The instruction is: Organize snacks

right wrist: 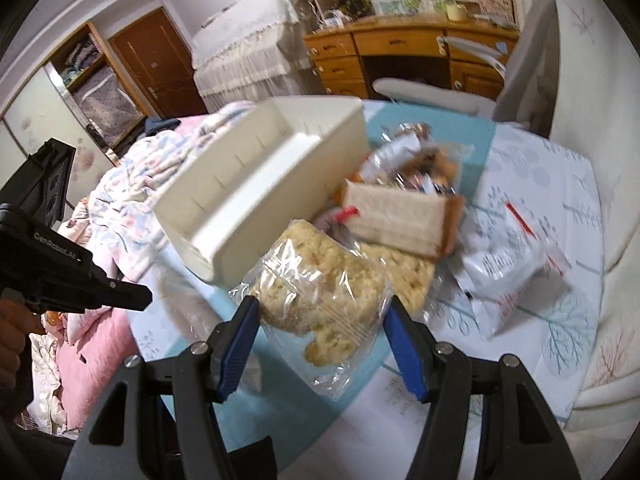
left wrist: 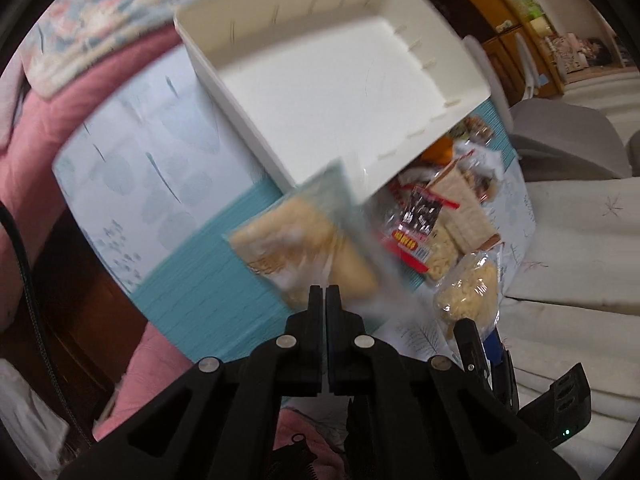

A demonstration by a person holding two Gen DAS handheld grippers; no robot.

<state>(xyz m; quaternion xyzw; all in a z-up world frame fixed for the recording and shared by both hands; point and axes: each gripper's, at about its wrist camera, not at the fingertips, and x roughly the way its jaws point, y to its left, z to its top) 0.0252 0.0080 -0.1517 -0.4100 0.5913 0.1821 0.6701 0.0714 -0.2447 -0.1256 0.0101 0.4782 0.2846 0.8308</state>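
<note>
While our left gripper (left wrist: 324, 294) has its fingers pressed together on the edge of a clear-wrapped cracker pack (left wrist: 304, 248), the white bin (left wrist: 340, 80) lies straight ahead beyond the pack, its long axis running away up the table (left wrist: 208, 240). Our right gripper (right wrist: 322, 320) has its fingers apart on either side of a rice-crisp packet (right wrist: 324, 280), seemingly clamped on it, with the bin up and to the left. Only the right view shows the bin's divided end and the sandwich (right wrist: 400, 216); only the left shows its bare floor.
</note>
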